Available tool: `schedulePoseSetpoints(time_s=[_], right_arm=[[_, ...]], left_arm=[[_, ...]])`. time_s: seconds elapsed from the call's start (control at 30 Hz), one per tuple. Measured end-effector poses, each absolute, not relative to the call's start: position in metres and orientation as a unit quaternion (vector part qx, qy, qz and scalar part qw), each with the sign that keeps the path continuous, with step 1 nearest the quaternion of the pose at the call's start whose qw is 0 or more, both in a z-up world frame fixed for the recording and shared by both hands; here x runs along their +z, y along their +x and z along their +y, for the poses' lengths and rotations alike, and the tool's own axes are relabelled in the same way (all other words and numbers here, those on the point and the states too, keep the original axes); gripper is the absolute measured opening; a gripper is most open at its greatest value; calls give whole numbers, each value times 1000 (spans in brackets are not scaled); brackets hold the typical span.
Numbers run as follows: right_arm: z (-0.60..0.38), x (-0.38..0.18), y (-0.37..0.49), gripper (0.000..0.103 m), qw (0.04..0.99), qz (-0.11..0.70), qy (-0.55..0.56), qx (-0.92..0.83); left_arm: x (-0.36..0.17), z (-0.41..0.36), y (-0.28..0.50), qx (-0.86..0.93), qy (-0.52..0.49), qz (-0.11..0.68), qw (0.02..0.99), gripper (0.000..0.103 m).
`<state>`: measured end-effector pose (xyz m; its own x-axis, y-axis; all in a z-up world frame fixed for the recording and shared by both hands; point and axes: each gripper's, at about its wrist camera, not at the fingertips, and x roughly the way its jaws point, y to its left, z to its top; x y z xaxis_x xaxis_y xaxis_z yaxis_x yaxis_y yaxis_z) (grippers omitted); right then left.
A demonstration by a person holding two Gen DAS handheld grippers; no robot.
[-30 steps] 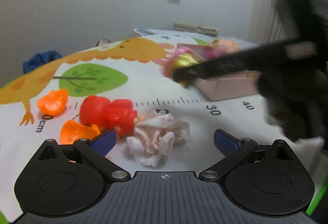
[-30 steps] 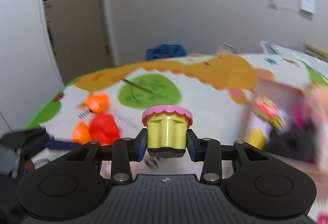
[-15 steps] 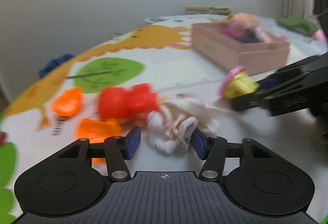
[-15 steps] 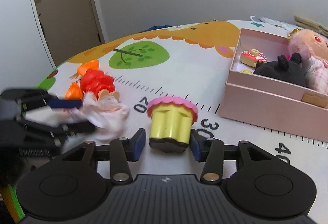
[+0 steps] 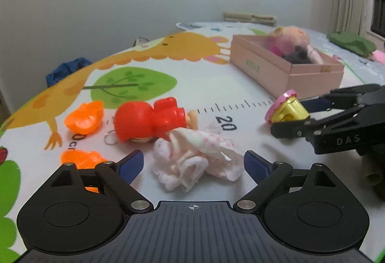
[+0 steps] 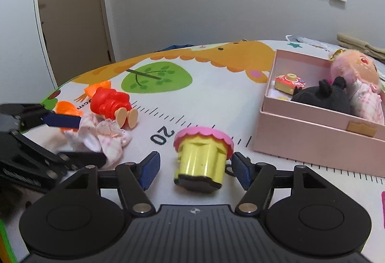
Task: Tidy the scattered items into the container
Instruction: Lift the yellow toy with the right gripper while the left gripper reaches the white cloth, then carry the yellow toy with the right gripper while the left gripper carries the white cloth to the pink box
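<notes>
Between the right gripper's (image 6: 193, 166) wide jaws: pink-topped yellow cupcake toy (image 6: 203, 158), tilted.

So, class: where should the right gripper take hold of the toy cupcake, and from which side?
Grip the yellow fluted base of the toy cupcake across its sides, coming in level from its front. The cupcake stands upright between the open right gripper, and its wider pink top overhangs, stopping it slipping down.

Cloth (image 5: 197, 166) at lower centre of the left wrist view, doll (image 5: 149, 119) just behind it, cupcake (image 5: 287, 110) at right, box (image 5: 264, 68) in upper right, plush (image 6: 322, 96) inside the box
</notes>
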<state>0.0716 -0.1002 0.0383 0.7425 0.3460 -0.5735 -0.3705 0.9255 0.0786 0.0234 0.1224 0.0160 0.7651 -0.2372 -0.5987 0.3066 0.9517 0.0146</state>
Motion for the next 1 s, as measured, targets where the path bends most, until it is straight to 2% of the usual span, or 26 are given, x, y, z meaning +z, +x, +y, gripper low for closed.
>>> schedulePoseSetpoints(time_s=[0.03, 0.07, 0.1, 0.33, 0.47, 1.0], right_arm=[[-100, 38, 73, 65, 933, 304, -21, 193], [-99, 37, 75, 57, 931, 308, -23, 193], [-98, 36, 77, 44, 930, 313, -25, 193], [-106, 41, 62, 42, 933, 314, -29, 175], [-119, 45, 45, 42, 936, 319, -24, 149], [-189, 52, -40, 42, 958, 277, 20, 77]], left_arm=[[15, 120, 23, -146, 57, 311, 937, 86], [15, 118, 23, -146, 59, 312, 937, 80], [14, 116, 23, -147, 60, 313, 936, 71], [10, 99, 20, -155, 69, 318, 933, 54], [12, 83, 10, -182, 62, 318, 929, 51], [36, -9, -32, -236, 96, 298, 920, 51]])
